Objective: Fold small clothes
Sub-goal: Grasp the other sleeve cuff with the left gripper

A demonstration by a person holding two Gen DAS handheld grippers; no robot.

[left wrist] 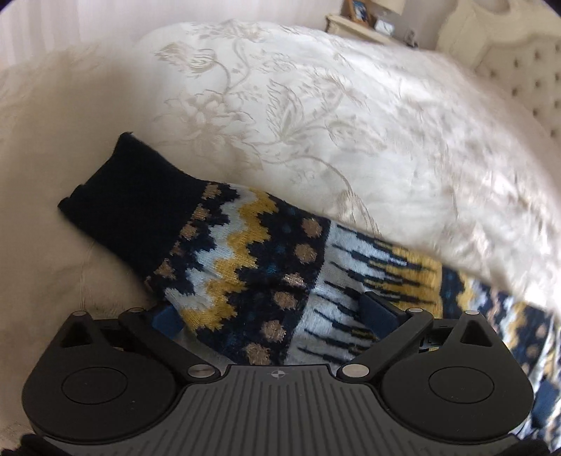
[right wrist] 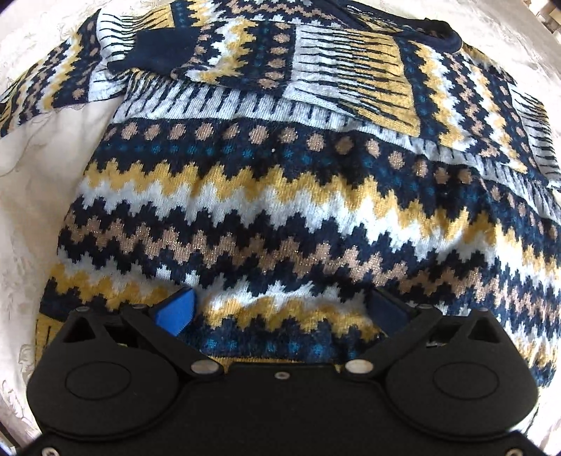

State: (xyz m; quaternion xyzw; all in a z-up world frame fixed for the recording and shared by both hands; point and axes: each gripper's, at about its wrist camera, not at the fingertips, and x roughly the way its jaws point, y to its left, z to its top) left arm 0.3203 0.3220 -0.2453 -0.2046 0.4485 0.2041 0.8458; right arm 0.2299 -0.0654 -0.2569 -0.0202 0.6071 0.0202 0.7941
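A small knitted sweater (right wrist: pixel 280 196) with navy, yellow, white and tan zigzag bands lies on a white bedspread (right wrist: pixel 45 168). One sleeve (right wrist: pixel 224 59) with a navy cuff is folded across its chest. In the left wrist view a sleeve (left wrist: pixel 252 259) with a navy cuff (left wrist: pixel 133 203) lies between the blue fingers of my left gripper (left wrist: pixel 270 312), which stand wide apart around it. My right gripper (right wrist: pixel 280 312) is also wide open, its fingers (right wrist: pixel 175 312) resting on the sweater's lower body near the hem.
The white floral bedspread (left wrist: pixel 280 105) fills the left wrist view. A tufted headboard (left wrist: pixel 526 70) stands at the far right, and a bedside table (left wrist: pixel 361 24) with small items behind it.
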